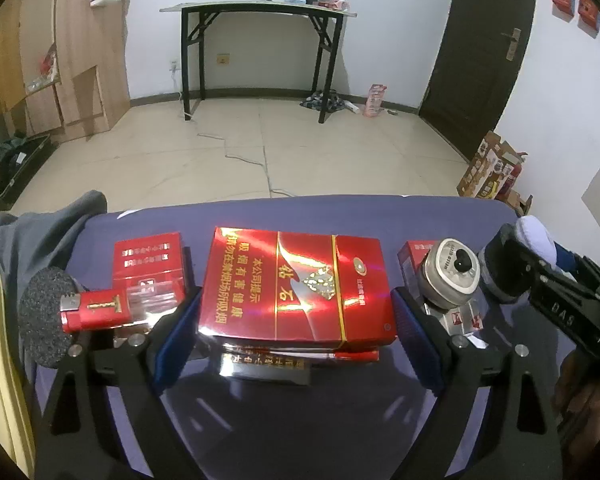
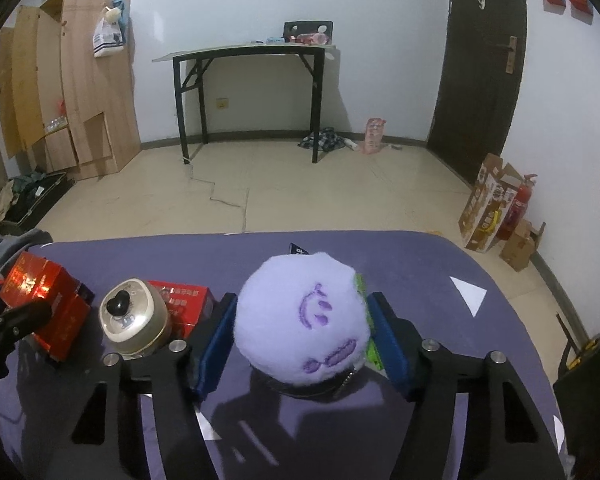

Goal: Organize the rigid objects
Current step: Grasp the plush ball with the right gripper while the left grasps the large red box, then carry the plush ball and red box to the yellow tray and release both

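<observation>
Straddling the red cigarette carton (image 1: pixel 296 288) at frame centre, the left gripper (image 1: pixel 296 320) stands open (pads apart from it); the right gripper (image 2: pixel 302 336) clamps a purple plush ball (image 2: pixel 302 316).

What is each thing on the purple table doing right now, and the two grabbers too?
Big red box: lying flat on a stack, between the left fingers.
Left gripper: open around the big red box.
Purple plush ball: squeezed between the right fingers.
Right gripper: shut on the plush ball.
Round tin: lid on, tilted, beside a small red box.
Red lighter: lying on its side.
</observation>
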`<state>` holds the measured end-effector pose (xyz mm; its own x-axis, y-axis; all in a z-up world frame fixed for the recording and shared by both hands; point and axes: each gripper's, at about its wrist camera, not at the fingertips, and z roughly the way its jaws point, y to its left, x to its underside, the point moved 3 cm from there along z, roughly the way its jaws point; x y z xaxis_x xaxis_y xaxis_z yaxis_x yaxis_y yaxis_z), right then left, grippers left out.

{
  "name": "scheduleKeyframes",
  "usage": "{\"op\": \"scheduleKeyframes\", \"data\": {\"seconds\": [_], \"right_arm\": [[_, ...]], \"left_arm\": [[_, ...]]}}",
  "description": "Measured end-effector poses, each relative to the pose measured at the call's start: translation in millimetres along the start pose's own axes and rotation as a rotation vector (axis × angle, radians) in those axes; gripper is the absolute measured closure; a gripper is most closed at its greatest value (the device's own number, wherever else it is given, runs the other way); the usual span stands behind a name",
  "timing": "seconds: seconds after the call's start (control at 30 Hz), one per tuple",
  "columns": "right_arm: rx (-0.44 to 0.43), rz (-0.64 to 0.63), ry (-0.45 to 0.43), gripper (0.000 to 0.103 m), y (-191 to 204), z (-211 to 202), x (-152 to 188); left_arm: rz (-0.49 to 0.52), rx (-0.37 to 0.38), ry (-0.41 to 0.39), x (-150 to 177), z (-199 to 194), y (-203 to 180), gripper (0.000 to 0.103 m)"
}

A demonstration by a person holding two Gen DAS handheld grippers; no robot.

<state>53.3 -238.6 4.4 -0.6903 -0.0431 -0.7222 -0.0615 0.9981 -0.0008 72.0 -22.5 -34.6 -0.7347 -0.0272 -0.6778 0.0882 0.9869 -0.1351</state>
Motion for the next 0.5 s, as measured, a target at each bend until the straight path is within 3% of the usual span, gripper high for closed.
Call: {"op": "scheduleKeyframes", "data": {"seconds": [0.03,0.23,0.5], "right_arm": [[-0.009,0.005,-0.005,0.048,-3,-2,0],[-0.033,0.045,-0.014,0.049,-20,-6,6],[-0.041,0.074,-0.100,0.050,-34,-30,21]], "left_arm": [[0.003,0.002,-0.001,0,-1,1,0.013],[-0.029,0.016,-0.032,-3,-13,14,0.013],[-0.045,0.012,-0.064,-9,-27,23,0.013]]}}
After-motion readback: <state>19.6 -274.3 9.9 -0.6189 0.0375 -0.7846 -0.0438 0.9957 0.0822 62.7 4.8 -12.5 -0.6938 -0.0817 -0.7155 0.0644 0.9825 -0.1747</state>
